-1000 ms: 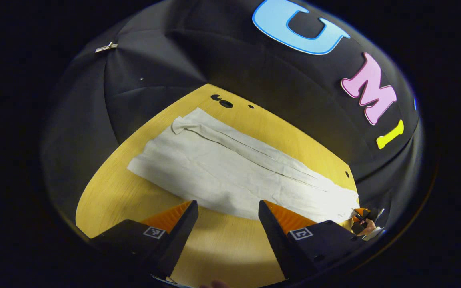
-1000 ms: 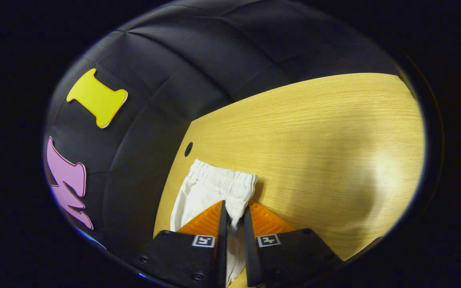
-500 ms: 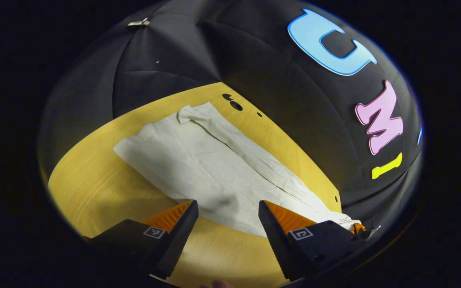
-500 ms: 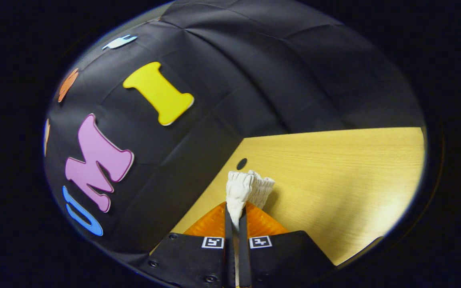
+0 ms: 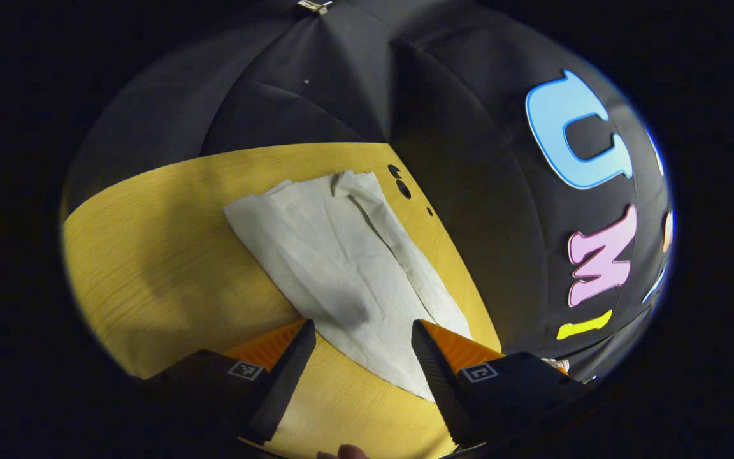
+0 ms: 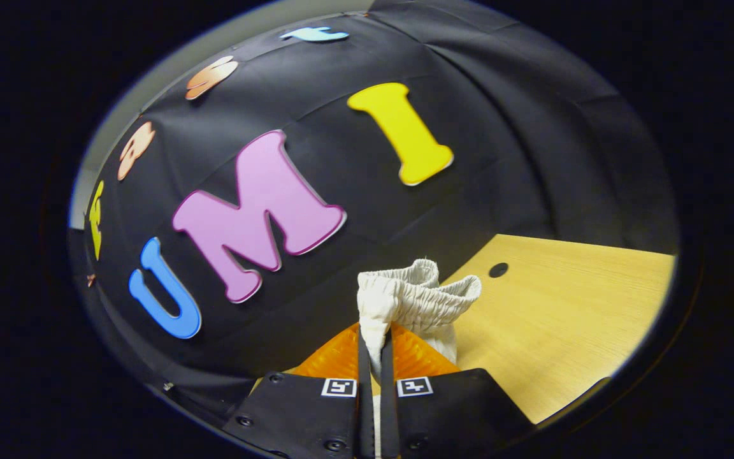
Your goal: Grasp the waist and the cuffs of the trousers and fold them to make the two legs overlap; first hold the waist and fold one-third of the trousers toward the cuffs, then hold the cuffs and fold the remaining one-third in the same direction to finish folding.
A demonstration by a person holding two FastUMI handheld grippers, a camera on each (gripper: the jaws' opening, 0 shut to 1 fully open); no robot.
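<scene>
The elasticated waistband (image 6: 415, 296) of the white trousers (image 5: 341, 268) is pinched between the fingers of the right gripper (image 6: 373, 357), which are pressed nearly together on the gathered cloth. It is held up off the wooden table (image 6: 564, 319), bunched above the fingertips, presumably so that the waist end can be carried over toward the cuffs without dragging.

In the left gripper view, the trousers are seen laid out long across the table (image 5: 163, 255), the legs already lying one over the other, so the lengthwise fold is judged done. The cuffs (image 5: 316, 191) lie at the far end, near three dark holes (image 5: 400, 185) in the tabletop, and one cuff corner is turned up a little.

The left gripper (image 5: 360, 347) is held low above the near part of the cloth, its fingers spread wide and nothing gripped between them. It is probably kept there to steady the fabric or to take a hold along the fold line; which is intended cannot be told. The first one-third fold is judged just begun.
</scene>
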